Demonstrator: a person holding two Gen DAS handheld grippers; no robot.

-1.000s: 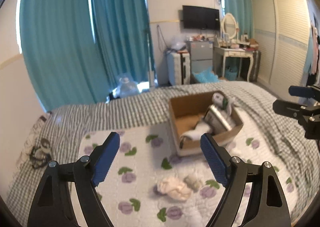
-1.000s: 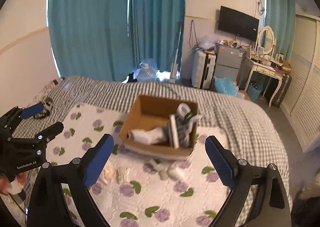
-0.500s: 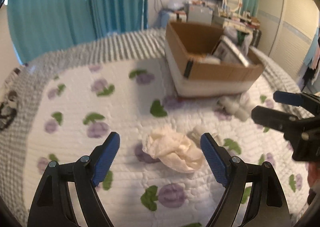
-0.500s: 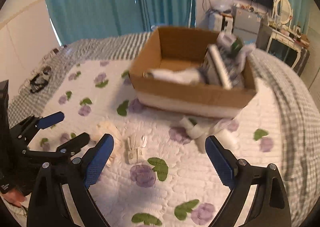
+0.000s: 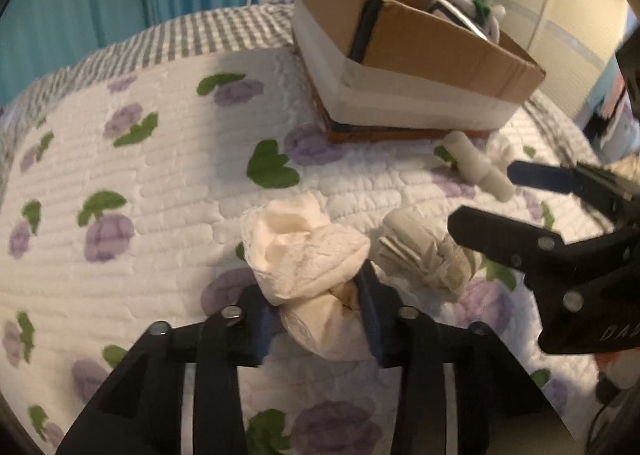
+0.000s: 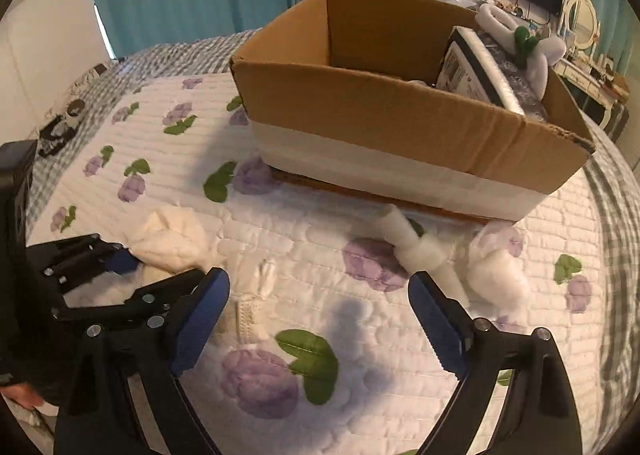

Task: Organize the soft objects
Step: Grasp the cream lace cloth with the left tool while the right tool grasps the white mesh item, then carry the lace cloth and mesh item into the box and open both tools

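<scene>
Two tongs: left gripper [image 5: 318, 307] closing on the cream bundle [image 5: 308, 251]; right gripper [image 6: 320, 319] wide, closing, nothing between; white roll [image 6: 416, 247] just ahead-right.

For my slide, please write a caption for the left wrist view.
Left gripper closing on a cream sock bundle beside the cardboard box.

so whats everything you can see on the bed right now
cardboard box: one, brown with a white band, far side of the quilt
stuff in box: several, white, grey and green, right end of box
cream cloth bundle: one, between the closing left jaws
grey-white bundle: one, just right of it
white roll: one, in front of box
fluffy white wad: one, right of roll
quilt: one, white with purple flowers
left gripper: black and blue
right gripper: black and blue, closing, nothing between
</scene>
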